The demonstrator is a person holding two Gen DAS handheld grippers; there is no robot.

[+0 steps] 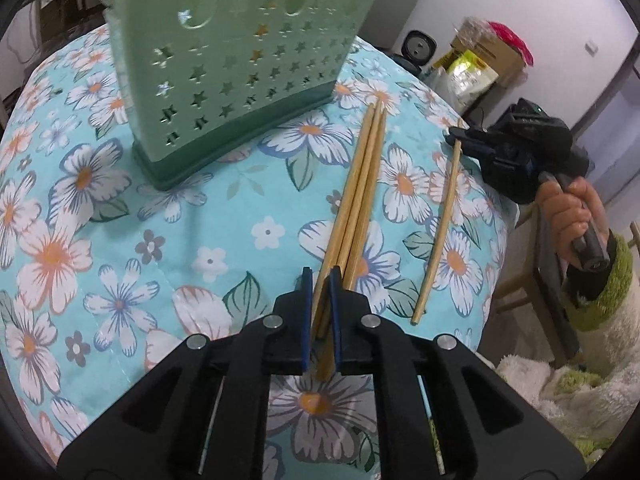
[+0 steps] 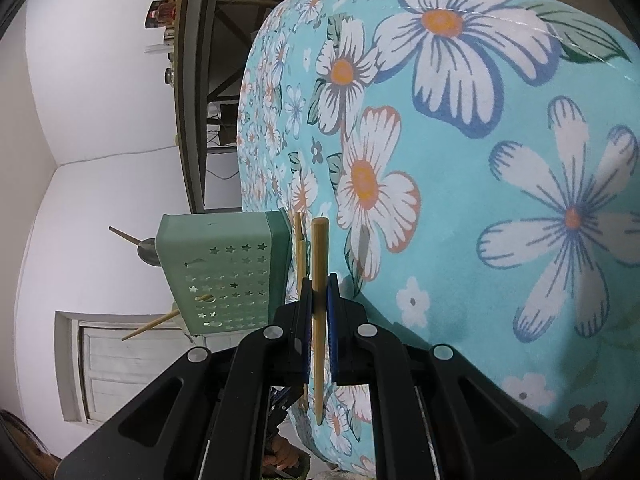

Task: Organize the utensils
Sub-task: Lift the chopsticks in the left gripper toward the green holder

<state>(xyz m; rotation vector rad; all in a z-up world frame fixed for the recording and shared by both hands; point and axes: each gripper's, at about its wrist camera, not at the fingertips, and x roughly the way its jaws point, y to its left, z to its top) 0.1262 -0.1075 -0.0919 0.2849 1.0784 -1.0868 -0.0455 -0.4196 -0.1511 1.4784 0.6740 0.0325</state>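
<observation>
My left gripper (image 1: 320, 292) is shut on the near ends of a bundle of three wooden chopsticks (image 1: 360, 184) lying on the floral tablecloth (image 1: 120, 240). They point toward the green star-punched utensil holder (image 1: 240, 60) standing at the back of the table. To the right, a single chopstick (image 1: 440, 232) slants down to the cloth. Its far end is pinched in my right gripper (image 1: 458, 136), which a person's hand (image 1: 572, 208) holds. In the right wrist view, the right gripper (image 2: 319, 280) is shut on that chopstick (image 2: 320, 248), with the holder (image 2: 224, 276) just beyond.
Utensil handles (image 2: 150, 326) and a metal spoon (image 2: 146, 250) stick out of the holder. A cardboard box with bags (image 1: 480, 60) and a small round device (image 1: 418, 46) stand off the table's far right edge. A dark shelf unit (image 2: 192, 80) is behind the table.
</observation>
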